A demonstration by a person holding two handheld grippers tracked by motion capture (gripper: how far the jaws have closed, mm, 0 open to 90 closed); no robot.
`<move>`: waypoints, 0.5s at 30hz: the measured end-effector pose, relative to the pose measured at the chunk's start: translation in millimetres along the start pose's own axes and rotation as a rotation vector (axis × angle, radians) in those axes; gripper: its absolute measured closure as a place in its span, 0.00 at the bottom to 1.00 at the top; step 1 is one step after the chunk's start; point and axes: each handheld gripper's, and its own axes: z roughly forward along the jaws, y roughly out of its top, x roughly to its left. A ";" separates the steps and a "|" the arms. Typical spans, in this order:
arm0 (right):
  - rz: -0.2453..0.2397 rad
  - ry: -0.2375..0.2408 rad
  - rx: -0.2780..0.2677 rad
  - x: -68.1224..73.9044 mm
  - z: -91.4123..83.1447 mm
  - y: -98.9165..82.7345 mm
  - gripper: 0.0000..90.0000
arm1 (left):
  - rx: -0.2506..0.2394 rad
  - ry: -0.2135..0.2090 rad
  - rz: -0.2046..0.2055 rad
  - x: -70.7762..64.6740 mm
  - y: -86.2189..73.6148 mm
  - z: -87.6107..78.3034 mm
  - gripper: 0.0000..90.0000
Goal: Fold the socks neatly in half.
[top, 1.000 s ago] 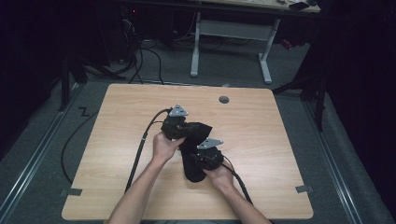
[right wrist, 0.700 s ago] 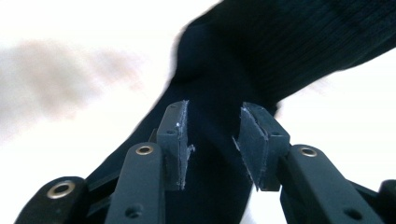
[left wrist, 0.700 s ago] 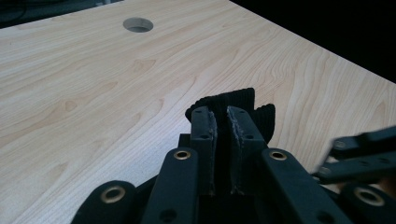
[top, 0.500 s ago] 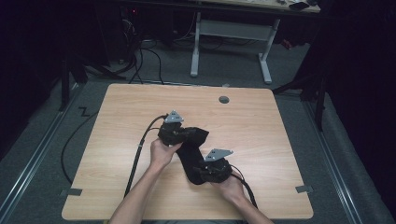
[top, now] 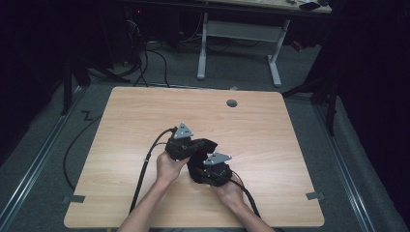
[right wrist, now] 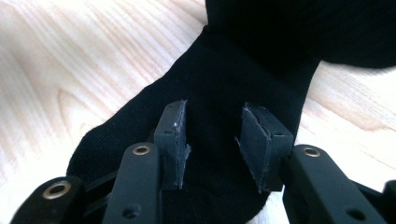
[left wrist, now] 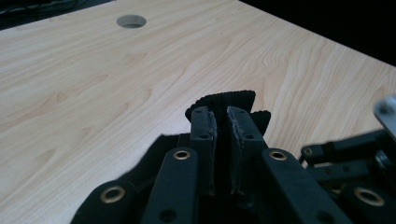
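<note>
A black sock (top: 196,157) lies on the counter (top: 270,125) a little toward the near edge from its middle, roughly midway between the left and right edges, bunched between the two hands. The left hand-held gripper (top: 186,145) sits at the sock's far end; in the left gripper view its jaws stand almost together, pinching the ribbed cuff (left wrist: 229,100) of the sock (left wrist: 159,154), which sticks up just past the tips of the left hand-held gripper (left wrist: 223,122). The right hand-held gripper (top: 209,170) rests over the sock's near end, just beside the left one. In the right gripper view the right hand-held gripper (right wrist: 212,140) has its jaws partly apart and has just been closing a little; the sock (right wrist: 243,70) lies flat under and between them, and the pads do not press on it. The high view shows both hands side by side and the round hole (top: 232,103) near the far edge of the counter, but the sock there is only a dark lump. The gripper views give the detail: the cuff's ribbing, the gap between each pair of jaws, and the smooth knit spread on the wood.
</note>
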 end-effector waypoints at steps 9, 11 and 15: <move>0.028 0.037 -0.054 -1.2 -13.2 0.7 0.64 | 0.010 0.004 -0.044 -4.8 -33.8 -3.4 0.91; 0.028 0.060 -0.075 -0.6 -24.4 0.4 0.64 | 0.016 0.005 -0.055 -3.4 -37.9 -3.3 0.91; -0.001 0.099 -0.055 4.2 -35.3 -5.6 0.63 | 0.024 0.004 -0.064 -2.0 -44.1 0.3 0.91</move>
